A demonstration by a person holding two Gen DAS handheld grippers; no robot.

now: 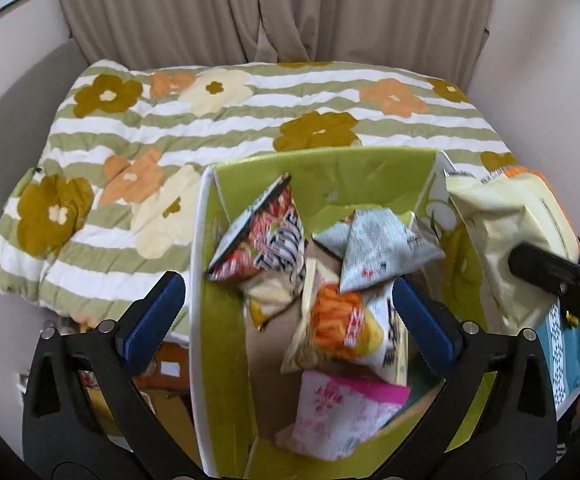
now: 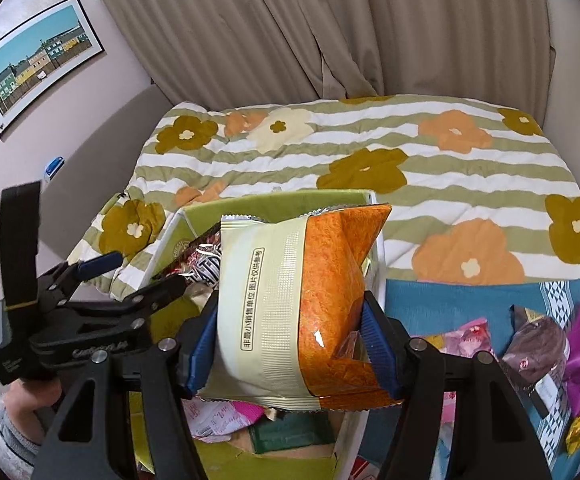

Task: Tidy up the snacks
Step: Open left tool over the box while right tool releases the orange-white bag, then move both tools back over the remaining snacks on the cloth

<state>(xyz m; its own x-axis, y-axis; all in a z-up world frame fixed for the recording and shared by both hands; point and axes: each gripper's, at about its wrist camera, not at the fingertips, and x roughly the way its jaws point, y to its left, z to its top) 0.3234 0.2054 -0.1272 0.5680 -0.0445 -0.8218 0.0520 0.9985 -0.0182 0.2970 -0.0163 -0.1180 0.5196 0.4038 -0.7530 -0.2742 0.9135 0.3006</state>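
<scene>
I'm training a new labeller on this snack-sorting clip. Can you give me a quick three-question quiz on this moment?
1. True or false: the right gripper holds the orange-and-cream snack bag.
2. Where do the loose snack packets lie: A) on the blue cloth, B) on the curtain?
3. Fill in: the left gripper, fingers apart, hangs over the green ____.

Key: 1 true; 2 A; 3 box.

I see the orange-and-cream snack bag (image 2: pixel 306 304) upright above the green box (image 1: pixel 330 172), where several packets (image 1: pixel 342 324) lie jumbled (more packets (image 2: pixel 538 352) wait on the teal cloth).
</scene>
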